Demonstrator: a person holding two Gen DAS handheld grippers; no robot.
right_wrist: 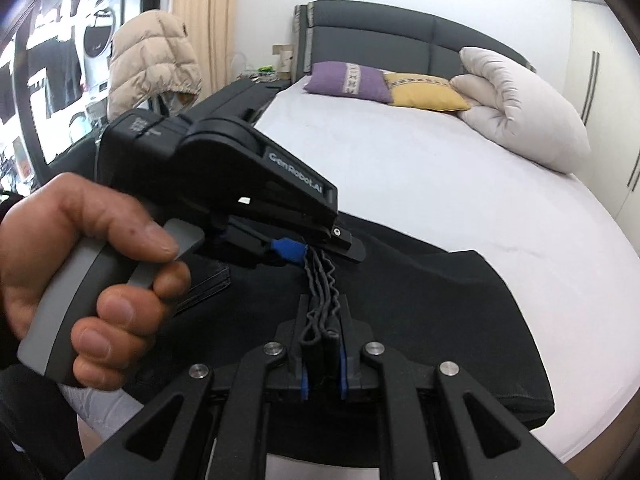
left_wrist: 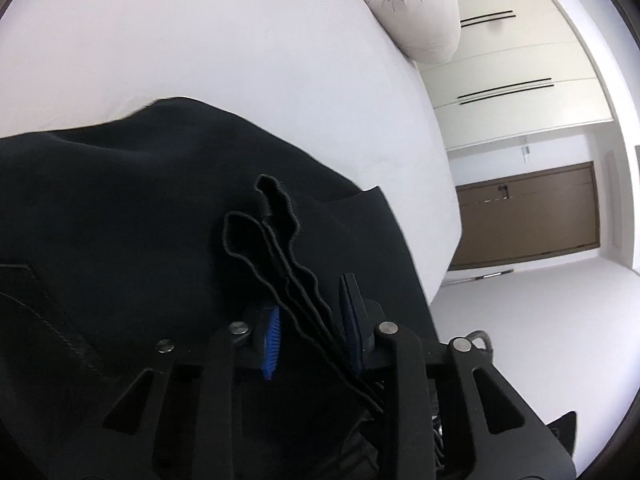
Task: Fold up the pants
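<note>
Both grippers tilted down | L gripper (right_wrist: 316, 250) & R gripper (right_wrist: 322, 344) clamped on pants (right_wrist: 420, 312) hem

"GenRobot.AI" on left tongs (right_wrist: 310, 254) housing

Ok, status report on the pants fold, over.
Both grippers, left and right, shut on the pants' bunched edge. Pants draped on the bed. Nothing in the way.
</note>
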